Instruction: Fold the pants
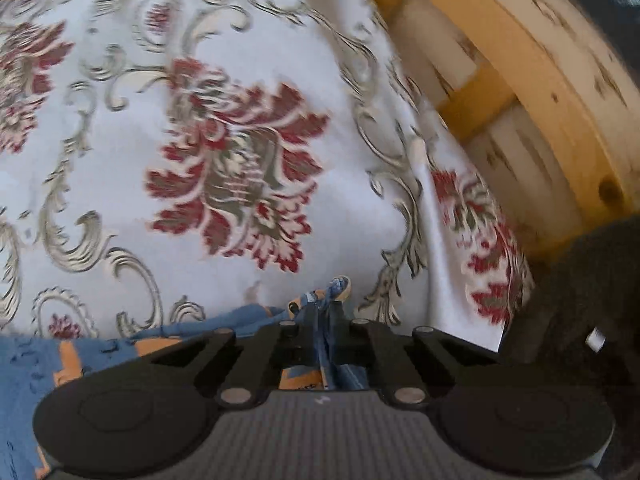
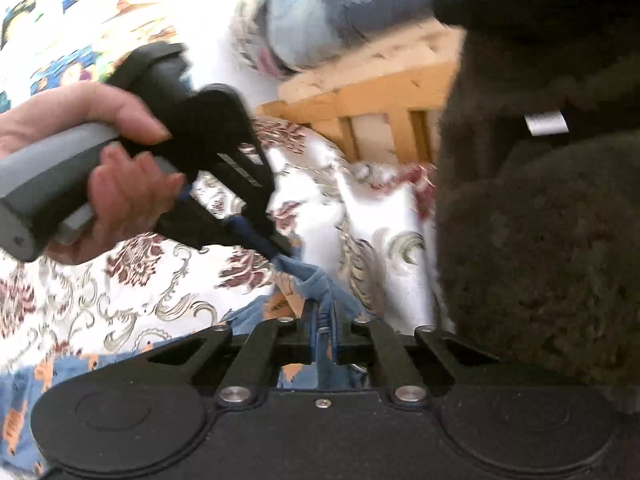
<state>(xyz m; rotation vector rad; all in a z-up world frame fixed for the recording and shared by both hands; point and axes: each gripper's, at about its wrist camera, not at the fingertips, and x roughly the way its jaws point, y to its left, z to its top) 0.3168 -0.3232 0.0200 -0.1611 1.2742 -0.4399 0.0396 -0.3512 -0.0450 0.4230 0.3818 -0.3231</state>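
The pants (image 1: 28, 372) are blue with orange patches and lie on a white bedspread with red flowers (image 1: 224, 168). In the left wrist view my left gripper (image 1: 322, 312) is shut on a bunched edge of the pants. In the right wrist view my right gripper (image 2: 322, 316) is shut on another bit of the same blue cloth (image 2: 316, 280). The left gripper (image 2: 276, 250) shows there too, held in a hand, pinching the pants just beyond my right fingertips. The two grippers are close together.
A yellow wooden bed frame (image 1: 532, 80) runs along the right of the bedspread. A dark fuzzy blanket (image 2: 532, 220) fills the right side. A blue pillow (image 2: 320, 12) lies at the far end.
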